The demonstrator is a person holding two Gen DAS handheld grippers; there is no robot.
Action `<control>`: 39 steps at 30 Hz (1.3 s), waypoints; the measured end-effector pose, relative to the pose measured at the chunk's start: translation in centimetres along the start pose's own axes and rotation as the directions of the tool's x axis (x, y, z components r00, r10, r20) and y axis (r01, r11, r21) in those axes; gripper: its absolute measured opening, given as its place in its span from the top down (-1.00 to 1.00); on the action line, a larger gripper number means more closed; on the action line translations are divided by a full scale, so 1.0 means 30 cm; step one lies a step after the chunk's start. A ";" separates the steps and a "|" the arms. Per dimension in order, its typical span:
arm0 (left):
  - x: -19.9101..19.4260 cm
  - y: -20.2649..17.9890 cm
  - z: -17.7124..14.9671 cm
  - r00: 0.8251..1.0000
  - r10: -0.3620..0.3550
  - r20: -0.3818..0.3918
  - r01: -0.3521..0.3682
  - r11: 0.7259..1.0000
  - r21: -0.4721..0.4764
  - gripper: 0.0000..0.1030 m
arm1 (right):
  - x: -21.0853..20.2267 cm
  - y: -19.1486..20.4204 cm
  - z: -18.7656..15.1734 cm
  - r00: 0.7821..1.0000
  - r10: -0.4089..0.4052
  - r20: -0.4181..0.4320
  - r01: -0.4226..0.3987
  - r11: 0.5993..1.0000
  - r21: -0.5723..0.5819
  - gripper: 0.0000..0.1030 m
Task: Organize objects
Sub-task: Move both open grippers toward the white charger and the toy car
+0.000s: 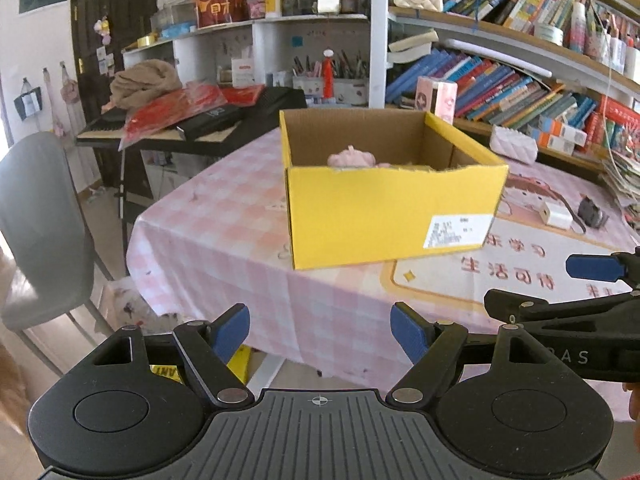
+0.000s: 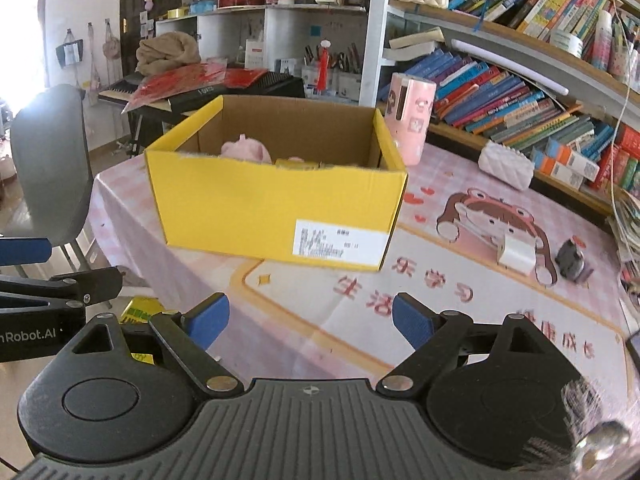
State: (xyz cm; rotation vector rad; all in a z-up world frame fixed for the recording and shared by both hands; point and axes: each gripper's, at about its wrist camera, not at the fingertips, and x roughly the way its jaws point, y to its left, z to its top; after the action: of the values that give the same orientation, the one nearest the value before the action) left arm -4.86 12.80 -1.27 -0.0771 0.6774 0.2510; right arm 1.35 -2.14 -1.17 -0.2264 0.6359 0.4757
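A yellow cardboard box stands open on the table, which wears a pink checked cloth with a cartoon girl and red lettering printed on it. Both hand-held grippers hang over the near edge of the table, short of the box, side by side: the left hand-held gripper has its blue pads spread with nothing between them, and the right hand-held gripper is spread the same way, also empty. Between the right one and the box the cloth lies bare. To the right of the box sit a white charger and a small dark object close together, a white quilted pouch further back by the bookshelf, and a pink cylindrical container just behind the box's far right corner. A grey chair stands off the left end of the table, with a keyboard piled with red bags beyond it. Inside the box only the top of a pink soft thing shows over the front wall, with something yellowish beside it that I cannot identify; the rest of the contents are hidden.
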 end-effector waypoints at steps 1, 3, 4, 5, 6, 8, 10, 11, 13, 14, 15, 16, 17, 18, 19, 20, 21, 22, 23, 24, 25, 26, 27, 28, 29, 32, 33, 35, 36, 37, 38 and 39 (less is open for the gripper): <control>-0.003 -0.002 -0.007 1.000 -0.004 -0.003 0.004 1.000 0.004 -0.54 | -0.005 0.003 -0.009 1.000 -0.002 -0.004 0.002 1.000 0.002 -0.72; -0.009 -0.009 -0.019 1.000 -0.014 -0.010 0.014 1.000 0.013 -0.54 | -0.015 0.006 -0.026 1.000 -0.009 -0.010 0.009 1.000 0.008 -0.72; -0.011 -0.013 -0.024 1.000 -0.021 -0.014 0.021 1.000 0.019 -0.54 | -0.021 0.006 -0.035 1.000 -0.013 -0.014 0.013 1.000 0.013 -0.72; -0.010 -0.018 -0.029 0.999 -0.028 -0.018 0.029 0.999 0.024 -0.54 | -0.026 0.008 -0.044 1.000 -0.016 -0.016 0.017 1.000 0.017 -0.72; -0.010 -0.024 -0.034 0.999 -0.036 -0.023 0.037 0.999 0.029 -0.54 | -0.030 0.005 -0.053 1.000 -0.022 -0.020 0.022 0.999 0.023 -0.73; -0.009 -0.037 -0.041 0.998 -0.052 -0.033 0.053 0.998 0.040 -0.54 | -0.039 -0.001 -0.067 0.999 -0.034 -0.028 0.034 0.999 0.034 -0.73; -0.007 -0.054 -0.047 0.997 -0.069 -0.041 0.071 0.996 0.051 -0.54 | -0.047 -0.009 -0.079 0.998 -0.047 -0.034 0.048 0.998 0.044 -0.73; -0.005 -0.064 -0.048 0.996 -0.077 -0.044 0.080 0.995 0.057 -0.54 | -0.052 -0.017 -0.088 0.998 -0.056 -0.037 0.057 0.997 0.050 -0.73; -0.002 -0.086 -0.050 0.994 -0.097 -0.047 0.100 0.992 0.072 -0.54 | -0.060 -0.034 -0.100 0.996 -0.072 -0.043 0.075 0.995 0.061 -0.73; 0.002 -0.098 -0.050 0.993 -0.107 -0.050 0.110 0.991 0.080 -0.54 | -0.065 -0.046 -0.107 0.996 -0.082 -0.046 0.085 0.994 0.071 -0.73; 0.006 -0.112 -0.049 0.992 -0.117 -0.053 0.122 0.989 0.088 -0.54 | -0.069 -0.057 -0.113 0.995 -0.091 -0.048 0.094 0.992 0.078 -0.73; 0.008 -0.123 -0.048 0.990 -0.128 -0.055 0.133 0.986 0.095 -0.54 | -0.072 -0.068 -0.119 0.994 -0.101 -0.053 0.105 0.991 0.087 -0.73; 0.011 -0.135 -0.049 0.989 -0.138 -0.056 0.143 0.984 0.101 -0.54 | -0.076 -0.079 -0.126 0.992 -0.111 -0.057 0.116 0.989 0.093 -0.73; 0.015 -0.152 -0.046 0.987 -0.150 -0.058 0.155 0.982 0.110 -0.54 | -0.082 -0.090 -0.133 0.991 -0.121 -0.060 0.126 0.987 0.100 -0.73; 0.020 -0.170 -0.044 0.985 -0.164 -0.061 0.170 0.978 0.122 -0.54 | -0.088 -0.102 -0.139 0.989 -0.132 -0.063 0.138 0.985 0.107 -0.73; 0.024 -0.186 -0.043 0.982 -0.175 -0.065 0.183 0.974 0.132 -0.54 | -0.096 -0.118 -0.147 0.987 -0.146 -0.066 0.153 0.981 0.118 -0.73; 0.028 -0.205 -0.043 0.980 -0.189 -0.069 0.197 0.970 0.144 -0.54 | -0.102 -0.132 -0.154 0.985 -0.159 -0.069 0.166 0.978 0.129 -0.73; 0.033 -0.226 -0.042 0.976 -0.204 -0.074 0.214 0.964 0.160 -0.54 | -0.107 -0.148 -0.160 0.983 -0.171 -0.073 0.180 0.973 0.142 -0.73; 0.034 -0.242 -0.044 0.973 -0.216 -0.077 0.226 0.959 0.171 -0.54 | -0.113 -0.167 -0.170 0.979 -0.186 -0.078 0.197 0.968 0.157 -0.73; 0.038 -0.260 -0.043 0.970 -0.228 -0.080 0.239 0.954 0.183 -0.54 | -0.118 -0.181 -0.176 0.976 -0.199 -0.084 0.211 0.963 0.171 -0.73; 0.044 -0.280 -0.040 0.967 -0.242 -0.084 0.254 0.947 0.195 -0.54 | -0.123 -0.198 -0.184 0.973 -0.211 -0.090 0.225 0.957 0.184 -0.73; 0.048 -0.295 -0.038 0.964 -0.252 -0.087 0.265 0.943 0.203 -0.54 | -0.128 -0.218 -0.192 0.969 -0.225 -0.097 0.240 0.950 0.198 -0.73; 0.053 -0.312 -0.035 0.961 -0.262 -0.091 0.275 0.938 0.211 -0.54 | -0.131 -0.235 -0.198 0.966 -0.237 -0.104 0.254 0.944 0.209 -0.73; 0.059 -0.331 -0.031 0.958 -0.272 -0.095 0.287 0.933 0.220 -0.54 | -0.134 -0.250 -0.203 0.963 -0.247 -0.109 0.266 0.939 0.218 -0.73; 0.065 -0.350 -0.027 0.954 -0.282 -0.098 0.298 0.927 0.228 -0.54 | -0.139 -0.267 -0.210 0.959 -0.260 -0.114 0.280 0.932 0.228 -0.73; 0.084 -0.403 -0.012 0.946 -0.307 -0.106 0.324 0.914 0.245 -0.54 | -0.147 -0.317 -0.220 0.949 -0.288 -0.127 0.312 0.917 0.249 -0.73; 0.092 -0.424 -0.005 0.942 -0.317 -0.108 0.334 0.909 0.249 -0.54 | -0.149 -0.333 -0.222 0.946 -0.296 -0.131 0.320 0.913 0.253 -0.73; 0.109 -0.466 0.009 0.936 -0.334 -0.112 0.352 0.899 0.259 -0.54 | -0.151 -0.369 -0.223 0.941 -0.311 -0.136 0.337 0.905 0.260 -0.73; 0.118 -0.487 0.015 0.933 -0.341 -0.116 0.360 0.895 0.265 -0.54 | -0.149 -0.389 -0.223 0.938 -0.318 -0.138 0.344 0.902 0.263 -0.73; 0.127 -0.510 0.021 0.930 -0.347 -0.120 0.367 0.889 0.273 -0.54 | -0.147 -0.411 -0.223 0.935 -0.325 -0.143 0.353 0.897 0.267 -0.73; 0.133 -0.530 0.028 0.927 -0.354 -0.121 0.374 0.884 0.280 -0.54 | -0.145 -0.434 -0.224 0.932 -0.331 -0.148 0.360 0.892 0.273 -0.74; 0.140 -0.550 0.034 0.925 -0.359 -0.122 0.379 0.880 0.287 -0.54 | -0.142 -0.454 -0.223 0.930 -0.335 -0.153 0.366 0.888 0.280 -0.74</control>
State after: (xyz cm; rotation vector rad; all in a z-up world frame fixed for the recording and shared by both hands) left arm 3.11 -2.13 -3.29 0.0831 0.7451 -0.2290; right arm 1.62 -17.79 -3.00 -0.0689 0.7398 0.0117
